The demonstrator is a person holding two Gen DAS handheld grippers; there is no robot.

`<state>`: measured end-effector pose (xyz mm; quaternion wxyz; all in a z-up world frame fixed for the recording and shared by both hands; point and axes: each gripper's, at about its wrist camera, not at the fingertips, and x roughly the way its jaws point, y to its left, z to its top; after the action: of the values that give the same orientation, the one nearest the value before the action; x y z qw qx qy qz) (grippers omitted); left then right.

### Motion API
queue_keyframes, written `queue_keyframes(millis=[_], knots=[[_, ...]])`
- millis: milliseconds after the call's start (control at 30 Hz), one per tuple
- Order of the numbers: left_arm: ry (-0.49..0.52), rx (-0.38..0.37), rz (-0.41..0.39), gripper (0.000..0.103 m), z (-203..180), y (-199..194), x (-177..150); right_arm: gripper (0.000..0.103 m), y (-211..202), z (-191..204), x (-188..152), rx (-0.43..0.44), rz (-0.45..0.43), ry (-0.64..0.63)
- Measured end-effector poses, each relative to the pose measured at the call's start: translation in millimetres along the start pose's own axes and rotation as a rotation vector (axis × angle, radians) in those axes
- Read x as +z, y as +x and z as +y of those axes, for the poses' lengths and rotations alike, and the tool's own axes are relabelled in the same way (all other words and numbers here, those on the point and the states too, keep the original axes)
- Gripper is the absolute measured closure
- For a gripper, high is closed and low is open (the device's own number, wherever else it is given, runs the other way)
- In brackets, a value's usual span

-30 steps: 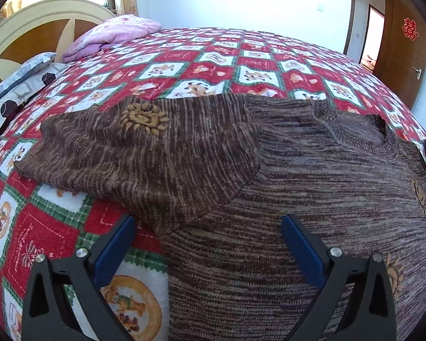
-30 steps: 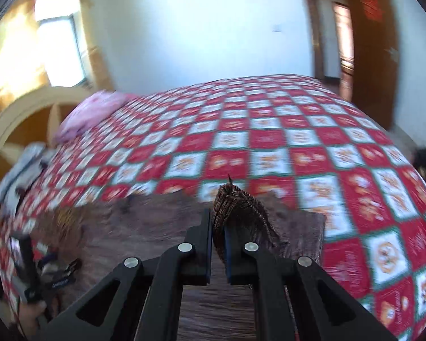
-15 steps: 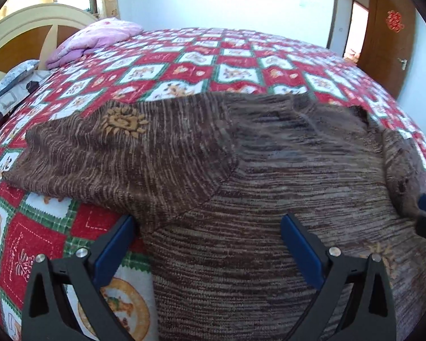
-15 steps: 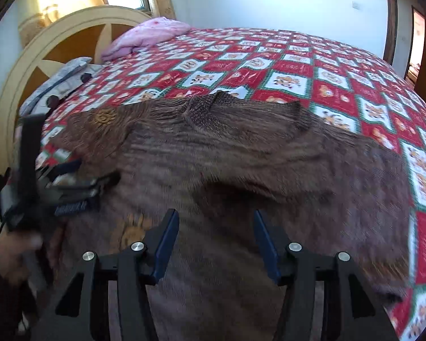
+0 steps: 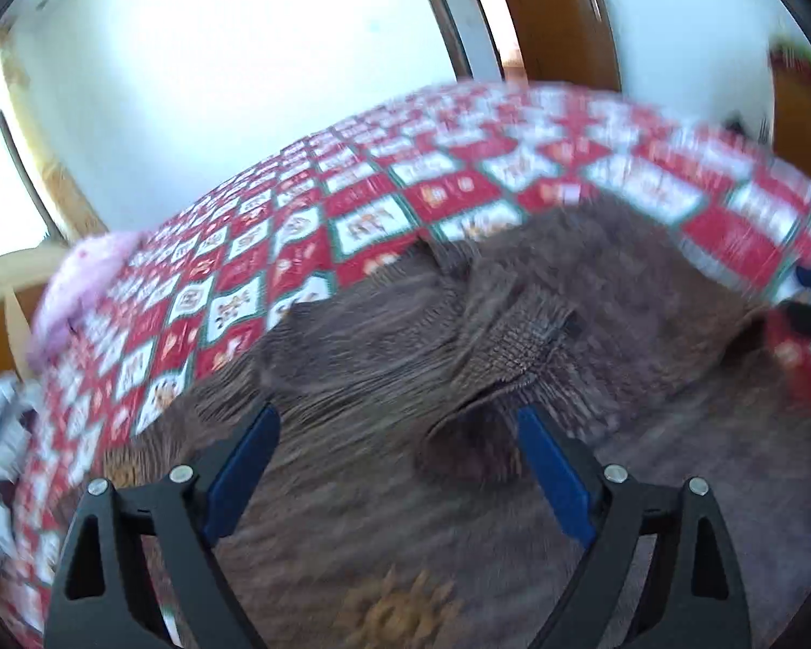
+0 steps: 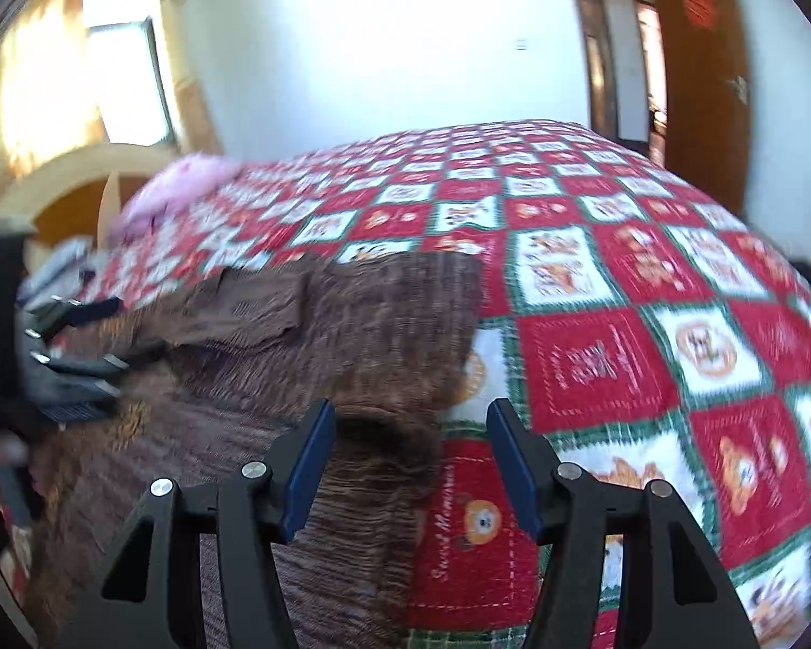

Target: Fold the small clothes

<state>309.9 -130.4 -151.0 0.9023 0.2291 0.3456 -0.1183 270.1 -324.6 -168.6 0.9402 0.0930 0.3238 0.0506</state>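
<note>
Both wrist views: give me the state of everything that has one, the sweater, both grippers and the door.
Brown knit sweater: lying on the quilt, partly folded, a sleeve laid over the body.
Left gripper: jaws closing, nothing pinched; sweater beneath.
Right gripper: jaws opening, gripping nothing, over the sweater's edge.
Patchwork quilt: spread flat across the bed.
Pink pillow: resting by the headboard.
Wooden door: open.

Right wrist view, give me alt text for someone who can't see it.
A brown knitted sweater lies on a red, white and green patchwork bedspread. The right tool, opening and holding nothing, hovers above the sweater's edge. The left tool shows at the picture's left edge.
</note>
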Motion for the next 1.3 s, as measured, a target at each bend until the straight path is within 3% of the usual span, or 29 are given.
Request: queue_keyframes(millis=[100,167,200,267,500,667,700,733,767,800,833,867,900,933,967,1067,1133,1200,1300], knots=[[0.001,-0.005,0.071,0.027,-8,34,1,0.041,-1,-6,2,0.051,-0.004,0.019],[-0.063,-0.021,0.067,0.031,1,36,5,0.034,-1,-12,0,0.057,-0.004,0.047],[-0.098,-0.032,0.075,0.051,8,35,6,0.034,0,-15,0,0.055,0.002,0.064],[-0.223,-0.17,0.108,0.096,30,39,3,0.034,3,-19,0,0.045,0.017,0.084],[-0.516,-0.369,0.104,0.098,63,36,-15,0.033,8,-22,-4,0.032,0.042,0.102],[-0.552,-0.369,0.114,0.098,62,37,-12,0.031,16,-28,-6,0.018,0.071,0.133],[-0.531,-0.335,0.121,0.092,60,42,-8,0.031,18,-29,-6,0.018,0.074,0.142],[-0.447,-0.23,0.122,0.089,53,41,-3,0.031,17,-31,-6,0.019,0.074,0.147],[-0.389,-0.159,0.121,0.081,47,40,0,0.031,17,-31,-7,0.021,0.071,0.152],[-0.331,-0.083,0.121,0.058,40,37,2,0.031,17,-32,-7,0.023,0.068,0.156],[-0.281,-0.017,0.108,0.044,33,31,4,0.031,16,-33,-7,0.023,0.067,0.159],[-0.252,0.03,0.064,0.021,29,23,5,0.031,17,-33,-7,0.023,0.071,0.16],[-0.236,0.04,0.008,0.013,25,15,7,0.031,19,-32,-7,0.023,0.078,0.16],[-0.205,0.016,-0.052,0.012,16,7,12,0.031,21,-31,-7,0.025,0.086,0.159],[-0.179,0.011,-0.061,0.01,10,7,17,0.031,22,-31,-7,0.028,0.09,0.156],[-0.113,0.042,-0.038,0.01,-11,20,35,0.031,21,-27,-7,0.034,0.085,0.145],[-0.077,0.087,0.031,0.01,-17,44,43,0.03,20,-28,-7,0.035,0.075,0.147],[-0.02,0.216,0.083,0.009,-12,62,40,0.03,18,-29,-7,0.04,0.069,0.152],[-0.129,0.344,0.115,0.004,39,70,33,0.03,18,-29,-7,0.041,0.064,0.154]])
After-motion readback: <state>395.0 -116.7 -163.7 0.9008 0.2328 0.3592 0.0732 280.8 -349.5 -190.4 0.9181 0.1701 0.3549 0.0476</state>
